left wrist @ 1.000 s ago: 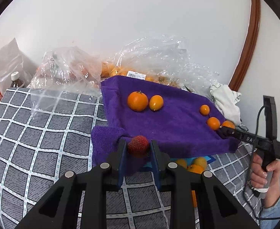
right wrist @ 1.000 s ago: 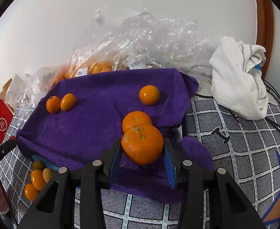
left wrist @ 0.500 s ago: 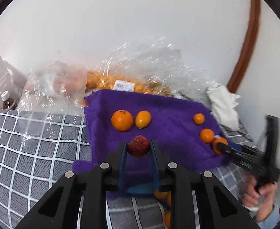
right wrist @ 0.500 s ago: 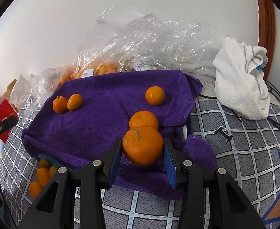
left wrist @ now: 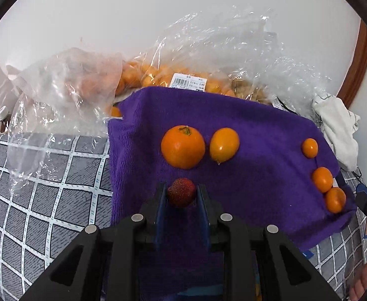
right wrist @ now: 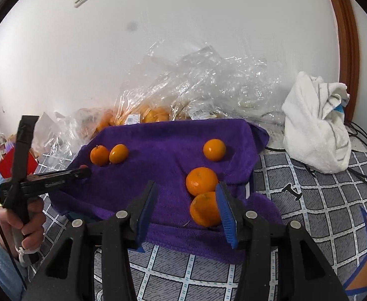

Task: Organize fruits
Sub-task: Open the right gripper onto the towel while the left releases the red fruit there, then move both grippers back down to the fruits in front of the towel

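Left wrist cam: left claw point(left wrist: 181, 193) pinching one red bayberry point(left wrist: 182, 192) over the purple towel point(left wrist: 258, 135), five orange fruits on it. Right wrist cam: right claw point(right wrist: 187, 207) spread, jaws just been opening, one tangerine point(right wrist: 203, 209) loose between them on the towel, four more beyond.

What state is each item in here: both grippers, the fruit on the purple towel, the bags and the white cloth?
Left gripper: shut on the red berry, above the purple towel.
Right gripper: jaws just opening, pads not pressing the released orange, which lies on the towel.
Stemmed orange: resting beside the yellow-orange fruit.
Clear plastic bags: crumpled, holding fruit.
White cloth: bunched up.
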`<state>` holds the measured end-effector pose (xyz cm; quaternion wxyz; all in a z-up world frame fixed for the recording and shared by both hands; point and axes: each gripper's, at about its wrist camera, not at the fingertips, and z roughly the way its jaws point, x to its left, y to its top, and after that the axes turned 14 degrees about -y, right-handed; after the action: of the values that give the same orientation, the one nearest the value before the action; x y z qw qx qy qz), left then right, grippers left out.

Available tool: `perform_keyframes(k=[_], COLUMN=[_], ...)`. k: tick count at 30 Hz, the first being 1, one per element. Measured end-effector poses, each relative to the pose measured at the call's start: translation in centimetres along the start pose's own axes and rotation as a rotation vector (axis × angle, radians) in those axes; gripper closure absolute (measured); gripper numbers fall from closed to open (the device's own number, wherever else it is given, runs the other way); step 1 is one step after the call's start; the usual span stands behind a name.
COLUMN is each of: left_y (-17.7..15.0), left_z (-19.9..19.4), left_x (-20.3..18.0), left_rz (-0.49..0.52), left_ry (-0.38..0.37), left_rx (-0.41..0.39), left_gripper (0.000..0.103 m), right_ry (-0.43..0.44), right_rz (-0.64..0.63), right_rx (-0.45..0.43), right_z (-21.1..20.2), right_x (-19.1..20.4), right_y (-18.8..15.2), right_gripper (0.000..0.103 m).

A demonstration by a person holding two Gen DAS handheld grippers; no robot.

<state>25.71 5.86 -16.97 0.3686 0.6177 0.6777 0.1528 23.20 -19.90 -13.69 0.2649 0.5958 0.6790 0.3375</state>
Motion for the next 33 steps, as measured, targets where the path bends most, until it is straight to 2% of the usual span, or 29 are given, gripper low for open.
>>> perform_keyframes(k=[5, 6, 8, 16, 18, 22, 25, 30, 33], left_y=[0.0, 0.0, -0.1, -0.4, -0.8, -2.0, -3.6, -6.0, -7.0], left_z=[-0.2, -0.2, -0.7, -4.6, -6.2, -8.4, -10.0, -10.6, -10.5], left_x=[0.2, 0.2, 0.3, 1.2, 1.7, 2.5, 3.0, 3.6, 4.3], left_rz=[0.013, 0.012, 0.016, -0.010, -0.026, -0.011, 0.017, 0.047, 0.038], left_ry=[-0.030, -0.039, -0.061, -0.053, -0.069, -0.079, -0.095, -0.105, -0.129], left_rx=[-0.023, -0.028, -0.042, -0.141, -0.175, -0.141, -0.130, -0.090, -0.087], left_gripper=[0.078, 0.076, 0.067, 0.066, 0.066, 0.066, 0.066, 0.066, 0.066], right_ry=[0.003, 0.005, -0.002, -0.060, -0.048, -0.015, -0.026, -0.003, 0.002], right_rz=[0.008, 0.010, 0.005, -0.061, -0.062, -0.058, -0.080, -0.139, -0.175], right_rx=[0.006, 0.007, 0.011, -0.012, -0.017, -0.004, 0.002, 0.047, 0.045], right_z=[0.4, 0.5, 0.6, 0.2, -0.1, -0.6, -1.7, -3.4, -4.3], right_x=[-0.2, -0.2, -0.1, 1.1, 1.2, 1.8, 3.0, 5.2, 6.6], right_y=[-0.1, -0.2, -0.3, -0.7, -0.6, -0.5, -0.6, -1.8, -3.0], right_gripper=[0.054, 0.054, 0.054, 0.054, 0.054, 0.052, 0.052, 0.053, 0.054])
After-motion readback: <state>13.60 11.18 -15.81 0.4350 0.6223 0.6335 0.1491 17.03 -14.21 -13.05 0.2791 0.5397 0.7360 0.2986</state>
